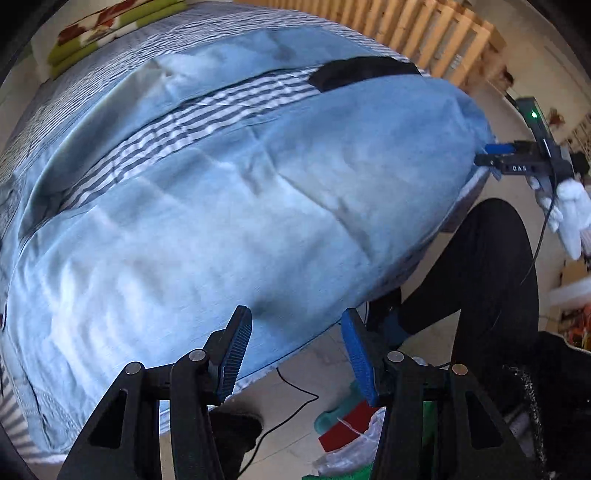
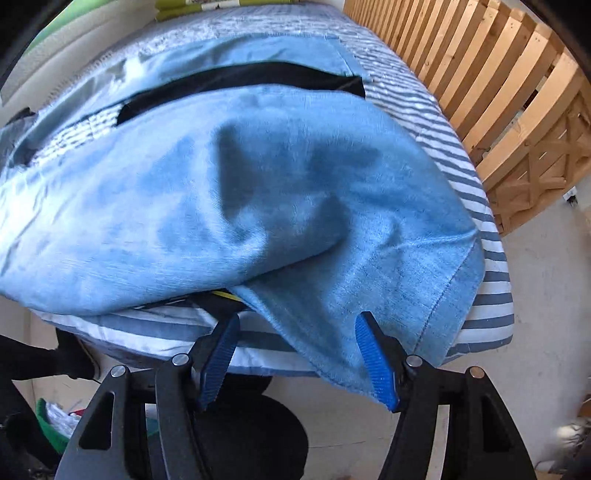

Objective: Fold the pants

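Light blue jeans (image 1: 221,221) lie spread along a blue-and-white striped bed (image 1: 184,122), the two legs apart with stripes showing between them. My left gripper (image 1: 297,350) hovers open over the near edge of the closer leg, with no cloth pinched. In the same view my right gripper (image 1: 491,158), in a white-gloved hand (image 1: 569,210), sits at the hem end of that leg. In the right wrist view the hem corner of the jeans (image 2: 332,295) droops off the bed edge between the wide-apart fingers of the right gripper (image 2: 299,354); it brushes the right finger (image 2: 376,369) and the jaws are not pressed on it.
A black cloth (image 1: 362,72) lies on the bed (image 2: 480,306) between the legs near the far end. A wooden slatted frame (image 2: 480,74) runs along the bed's far side. A folded green floral blanket (image 1: 110,26) sits at the head. A person's dark-clad leg (image 1: 491,266), a cable and red and green clutter (image 1: 343,428) are on the floor.
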The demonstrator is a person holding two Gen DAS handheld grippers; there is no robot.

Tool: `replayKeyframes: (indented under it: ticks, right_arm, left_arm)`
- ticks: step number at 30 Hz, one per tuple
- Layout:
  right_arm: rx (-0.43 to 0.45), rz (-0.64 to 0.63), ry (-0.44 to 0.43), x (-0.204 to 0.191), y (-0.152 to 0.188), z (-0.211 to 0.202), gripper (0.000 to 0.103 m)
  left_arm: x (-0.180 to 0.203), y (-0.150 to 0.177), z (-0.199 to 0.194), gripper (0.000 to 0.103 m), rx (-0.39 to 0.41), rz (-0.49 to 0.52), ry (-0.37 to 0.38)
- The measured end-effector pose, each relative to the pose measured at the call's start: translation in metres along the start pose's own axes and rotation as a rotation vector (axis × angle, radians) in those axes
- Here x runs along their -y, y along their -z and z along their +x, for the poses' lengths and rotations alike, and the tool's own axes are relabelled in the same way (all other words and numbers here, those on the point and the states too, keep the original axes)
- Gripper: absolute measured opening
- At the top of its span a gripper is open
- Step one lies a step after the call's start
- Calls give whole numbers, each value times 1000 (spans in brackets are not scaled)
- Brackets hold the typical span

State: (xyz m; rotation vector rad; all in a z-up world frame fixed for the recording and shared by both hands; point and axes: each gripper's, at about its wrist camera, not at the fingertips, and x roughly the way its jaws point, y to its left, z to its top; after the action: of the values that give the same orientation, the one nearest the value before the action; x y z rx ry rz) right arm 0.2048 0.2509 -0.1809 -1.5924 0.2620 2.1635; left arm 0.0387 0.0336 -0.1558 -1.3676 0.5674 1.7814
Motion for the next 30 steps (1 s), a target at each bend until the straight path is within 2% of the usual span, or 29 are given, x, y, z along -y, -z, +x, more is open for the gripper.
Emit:
replayKeyframes:
  ticks: [1,2,3,4,5,6,8,10,13,15,19,23,25,26,28,30]
  right_arm:
    - [-14,-12,8,0,-1,5,51]
    - [-18,-18,3,1,-2,6,42]
    - [-18,-16,-6,3,-3,3,19]
    - [-25,-14,-1,5,-3,-1,6]
    - [-23,-17,9,8,-4,-6,4]
    - [-10,-25,6,10,-4,-14,4]
    - [19,-45,40,15,-2,-34,3]
    - [60,-48,76,22,-5,-56,3]
    - [149,-82,175,23,-25,-90,3]
    - [207,-123,195,18,-59,-108,3]
    - [354,-262,257,-22,-132,-153,3]
    - [539,-370,246,-64,-182,-211,3]
    - [615,-432,241,-75,-175,-230,3]
    - [620,-445,235,-73,-168,-230,3]
    - [570,-436,211,-57,-146,-210,3]
    - [478,-407,239,-34,-119,-173,3]
  left_arm:
    - [7,-2,5,54,-4,11,-8]
    - [19,-3,9,54,-8,13,-17]
    - [17,-6,14,54,-16,10,-22]
    - [15,-8,16,54,-20,0,-21]
    - [14,-11,19,52,-18,-8,-18]
    - [11,-12,19,49,-18,-13,-13]
    - [6,-13,19,30,-19,-17,-32]
    - [3,-11,17,25,-23,-20,-27]
    - [-3,-14,16,25,-13,-43,2]
    - [-5,-17,15,25,-7,-46,-7]
    - [-18,-22,13,25,5,-110,33]
    - [-25,-25,0,25,45,-145,38]
    - [-26,-26,-6,25,57,-146,43]
    - [-25,-26,-6,25,57,-143,51]
    - [-21,-25,-3,25,41,-128,65]
    - [-13,-25,7,25,12,-98,73]
